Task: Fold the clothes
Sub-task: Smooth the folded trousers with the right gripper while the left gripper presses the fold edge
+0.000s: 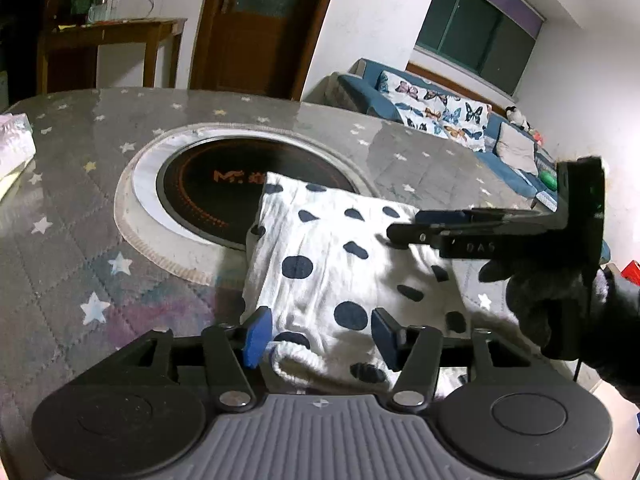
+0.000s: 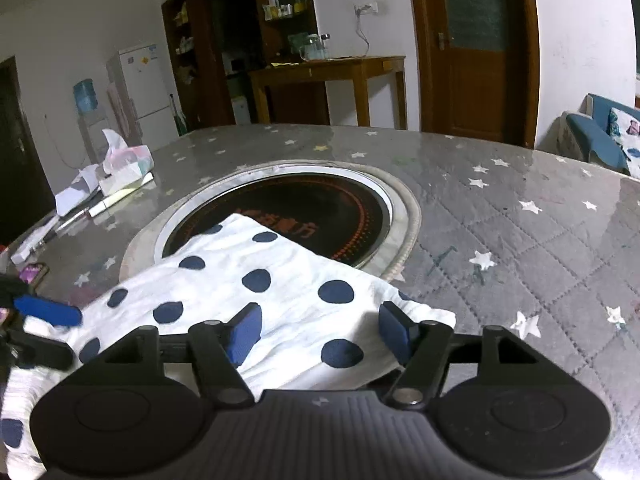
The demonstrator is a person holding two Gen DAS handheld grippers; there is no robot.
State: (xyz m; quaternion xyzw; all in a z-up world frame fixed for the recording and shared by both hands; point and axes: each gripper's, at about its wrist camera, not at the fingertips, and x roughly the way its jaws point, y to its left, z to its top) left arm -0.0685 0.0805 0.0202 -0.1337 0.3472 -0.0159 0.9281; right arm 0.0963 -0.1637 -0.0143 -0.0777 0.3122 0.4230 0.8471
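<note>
A white garment with dark blue dots (image 1: 332, 264) lies folded on the star-patterned table, its far corner over the round cooktop. It also shows in the right wrist view (image 2: 260, 280). My left gripper (image 1: 320, 336) is open, its blue pads either side of the garment's near ribbed edge. My right gripper (image 2: 320, 332) is open above the garment's near right part. In the left wrist view the right gripper (image 1: 404, 232) reaches in from the right over the cloth, held by a gloved hand. The left gripper's blue pad (image 2: 48, 310) shows at the left edge of the right wrist view.
The table has a grey star cover (image 1: 80, 240) and a round black inset cooktop (image 2: 320, 208) in the middle. A tissue box (image 2: 124, 164), papers and small items lie at the table's far left. A blue sofa (image 1: 440, 112) stands beyond the table.
</note>
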